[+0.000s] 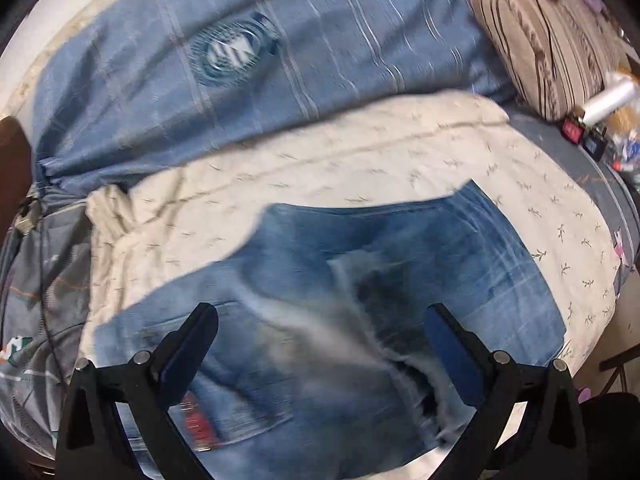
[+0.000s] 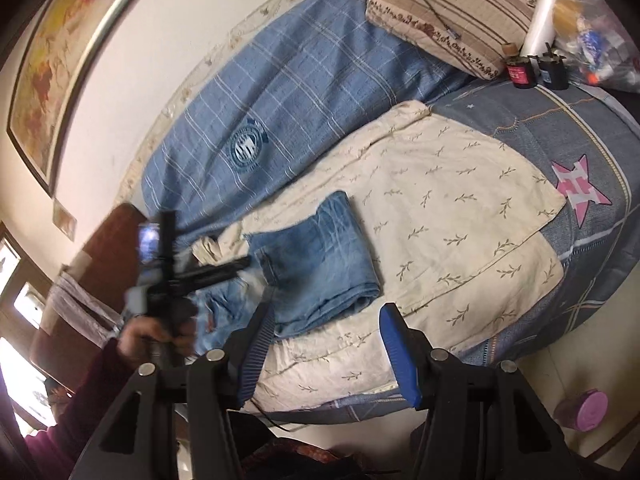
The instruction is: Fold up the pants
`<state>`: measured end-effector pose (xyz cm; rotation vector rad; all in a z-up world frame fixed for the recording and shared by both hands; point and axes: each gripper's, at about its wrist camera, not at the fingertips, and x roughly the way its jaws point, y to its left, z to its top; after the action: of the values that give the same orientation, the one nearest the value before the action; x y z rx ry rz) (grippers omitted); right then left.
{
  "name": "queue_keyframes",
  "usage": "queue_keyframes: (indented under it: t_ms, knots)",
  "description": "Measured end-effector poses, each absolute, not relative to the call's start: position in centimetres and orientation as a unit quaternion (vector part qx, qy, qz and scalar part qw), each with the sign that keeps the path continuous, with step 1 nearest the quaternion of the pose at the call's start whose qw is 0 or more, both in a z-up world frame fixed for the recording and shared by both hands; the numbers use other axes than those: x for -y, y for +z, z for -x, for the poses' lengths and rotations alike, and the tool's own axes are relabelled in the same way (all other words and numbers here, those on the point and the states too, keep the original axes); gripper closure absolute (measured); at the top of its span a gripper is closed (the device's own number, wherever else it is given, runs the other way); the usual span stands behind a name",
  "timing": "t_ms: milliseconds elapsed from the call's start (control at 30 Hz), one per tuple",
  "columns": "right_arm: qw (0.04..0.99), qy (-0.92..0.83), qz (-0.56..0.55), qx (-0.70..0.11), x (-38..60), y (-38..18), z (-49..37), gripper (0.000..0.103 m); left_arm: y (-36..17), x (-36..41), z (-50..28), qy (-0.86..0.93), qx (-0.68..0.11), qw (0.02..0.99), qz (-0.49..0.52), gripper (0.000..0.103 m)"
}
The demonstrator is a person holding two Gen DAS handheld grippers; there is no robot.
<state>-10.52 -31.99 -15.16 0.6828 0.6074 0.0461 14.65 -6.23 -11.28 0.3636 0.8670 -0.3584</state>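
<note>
The blue jeans point(image 1: 360, 280) lie folded into a compact stack on a cream leaf-print cloth point(image 1: 360, 160) on the bed. My left gripper point(image 1: 320, 320) hovers just over them, blurred, jaws wide open with nothing pinched; a frayed hem and a red label show below it. In the right wrist view the jeans point(image 2: 320, 256) sit left of centre. The left gripper point(image 2: 224, 268) shows as a blur over their left end, held by a hand point(image 2: 148, 336) in a dark red sleeve. My right gripper point(image 2: 328, 320) stands open near the bed's front edge, off the jeans, holding nothing.
A blue checked blanket point(image 2: 280, 120) lies behind the cream cloth point(image 2: 460, 208), along the wall. A striped pillow point(image 2: 452, 8), small dark bottles point(image 2: 520, 72) and a white roll point(image 2: 540, 12) crowd the far right. A purple jar point(image 2: 584, 410) stands on the floor.
</note>
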Motion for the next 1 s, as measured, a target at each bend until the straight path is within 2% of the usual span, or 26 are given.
queue_keyframes:
  t_ms: [233,467,567,767,1000]
  knots:
    - [0.893,0.008,-0.307,-0.328,30.8,-15.9,8.2,0.045,-12.1,0.4,-14.6,-0.129,-0.392,0.89,-0.193,0.0]
    - [0.891,-0.008,-0.284,-0.353,30.3,-16.9,4.7,0.045,-17.4,-1.7,-15.9,-0.106,-0.455,0.862,-0.197,0.0]
    - [0.888,-0.014,-0.28,-0.364,30.2,-17.7,2.8,0.045,-18.7,-1.3,-16.0,-0.103,-0.453,0.864,-0.193,0.0]
    - [0.877,-0.008,-0.284,-0.386,30.0,-20.1,-2.4,0.045,-17.0,-2.8,-15.8,-0.121,-0.45,0.875,-0.135,0.0]
    - [0.893,-0.02,-0.251,-0.373,28.4,-21.4,-7.3,0.044,-14.3,-8.9,-13.2,-0.073,-0.433,0.896,-0.067,0.0]
